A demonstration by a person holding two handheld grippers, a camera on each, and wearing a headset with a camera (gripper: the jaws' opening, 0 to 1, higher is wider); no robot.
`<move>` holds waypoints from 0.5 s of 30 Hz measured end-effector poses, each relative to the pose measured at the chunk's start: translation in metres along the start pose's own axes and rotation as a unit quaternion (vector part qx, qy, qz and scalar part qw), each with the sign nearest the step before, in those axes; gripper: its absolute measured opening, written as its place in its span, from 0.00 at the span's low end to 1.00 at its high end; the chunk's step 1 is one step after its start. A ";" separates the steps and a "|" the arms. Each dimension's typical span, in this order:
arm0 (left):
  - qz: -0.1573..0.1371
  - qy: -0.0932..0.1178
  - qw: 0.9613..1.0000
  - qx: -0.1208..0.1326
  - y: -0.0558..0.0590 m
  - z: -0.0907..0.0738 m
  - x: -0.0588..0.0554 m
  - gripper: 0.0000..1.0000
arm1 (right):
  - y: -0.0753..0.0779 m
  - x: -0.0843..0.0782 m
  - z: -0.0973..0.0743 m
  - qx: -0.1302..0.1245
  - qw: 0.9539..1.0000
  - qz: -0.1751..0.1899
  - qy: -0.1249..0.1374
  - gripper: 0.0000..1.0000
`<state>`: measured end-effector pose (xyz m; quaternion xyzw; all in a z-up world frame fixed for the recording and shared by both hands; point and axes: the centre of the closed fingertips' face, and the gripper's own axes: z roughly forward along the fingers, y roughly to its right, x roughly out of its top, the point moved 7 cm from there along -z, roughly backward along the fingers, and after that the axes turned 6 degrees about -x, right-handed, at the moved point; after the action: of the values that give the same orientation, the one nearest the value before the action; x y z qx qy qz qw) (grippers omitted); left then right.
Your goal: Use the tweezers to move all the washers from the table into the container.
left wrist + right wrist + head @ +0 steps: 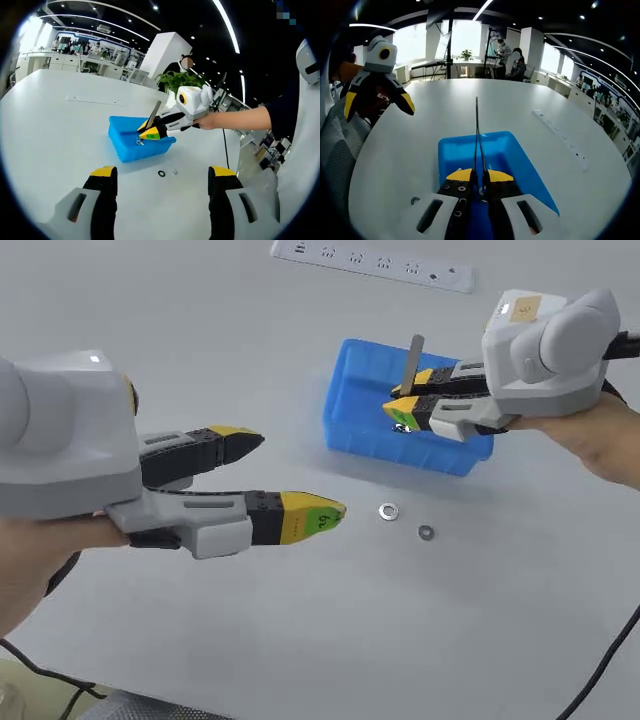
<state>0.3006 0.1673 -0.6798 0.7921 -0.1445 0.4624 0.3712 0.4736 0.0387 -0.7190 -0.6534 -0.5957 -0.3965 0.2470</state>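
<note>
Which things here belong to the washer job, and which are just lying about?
Job: tweezers in the right tongs; blue container; larger washer and smaller washer on the table.
Lying about: power strip, farther back.

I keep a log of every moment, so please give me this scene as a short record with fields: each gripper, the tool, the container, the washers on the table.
left gripper: open, empty, held above the table
right gripper: shut on the tweezers, over the blue container
tweezers: tips point down into the container; whether they carry a washer is too small to tell
washers on table: two, one washer near the container's front wall, the other beside it, not touching
other: power strip beyond the container
</note>
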 end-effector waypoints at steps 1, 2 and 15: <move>-0.004 0.003 1.000 -0.001 0.001 0.000 0.000 0.79 | 0.000 0.000 0.000 -0.001 1.000 0.000 0.000 0.10; -0.005 0.003 1.000 -0.001 0.002 0.001 -0.001 0.79 | 0.000 0.000 0.000 -0.001 1.000 0.001 -0.001 0.10; 0.001 0.006 1.000 0.005 0.004 0.003 0.003 0.80 | -0.002 0.000 0.000 0.000 1.000 0.001 -0.005 0.10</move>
<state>0.3012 0.1629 -0.6763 0.7912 -0.1407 0.4680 0.3677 0.4714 0.0388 -0.7196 -0.6564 -0.5958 -0.3931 0.2442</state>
